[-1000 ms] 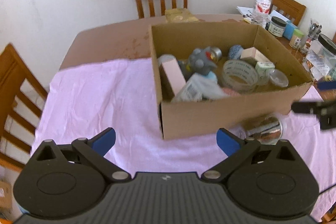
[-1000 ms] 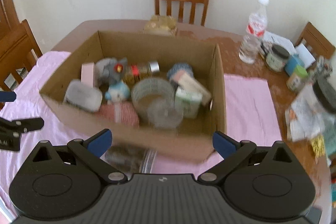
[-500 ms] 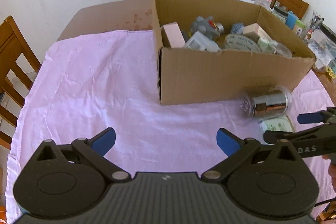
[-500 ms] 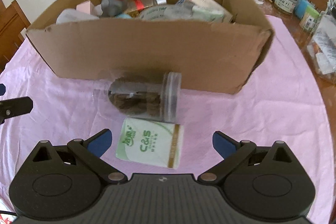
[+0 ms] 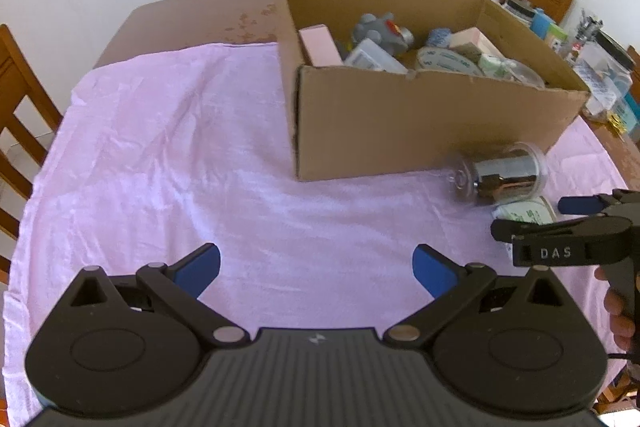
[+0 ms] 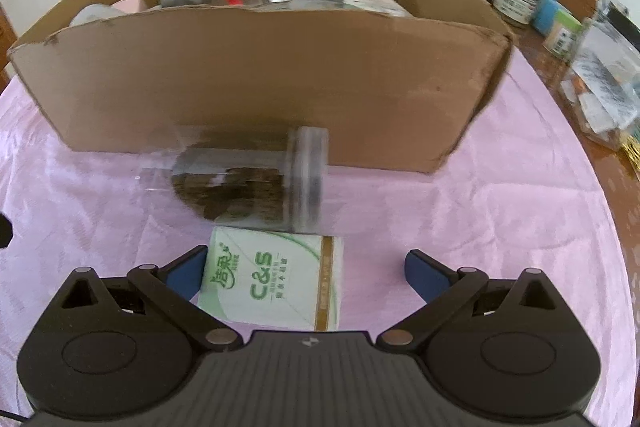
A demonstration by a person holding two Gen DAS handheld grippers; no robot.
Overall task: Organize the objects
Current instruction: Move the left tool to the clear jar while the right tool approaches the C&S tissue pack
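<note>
Both tongs had come lower and nearer to the table than half a second before, the right one now over the tissue pack.

Right gripper (image 6: 306,269), black with blue finger pads, stood wide open and held nothing; its left pad was just beside the soft white-and-green plastic-wrapped tissue pack (image 6: 274,283), which lay flat on the cloth between the jaws. This looked like the approach to pick it up, probably for the box. Left gripper (image 5: 316,269) was also open and empty, over bare cloth. Touching the far edge of the pack lay the clear hard plastic jar (image 6: 256,183) on its side, round and likely to roll, with dark contents. Behind it stood the brown open cardboard box (image 6: 248,87), matte, with a torn rim, full of small mixed things. The wrinkled thin pink tablecloth (image 5: 168,155) covered the brown wooden table (image 5: 192,15).
</note>
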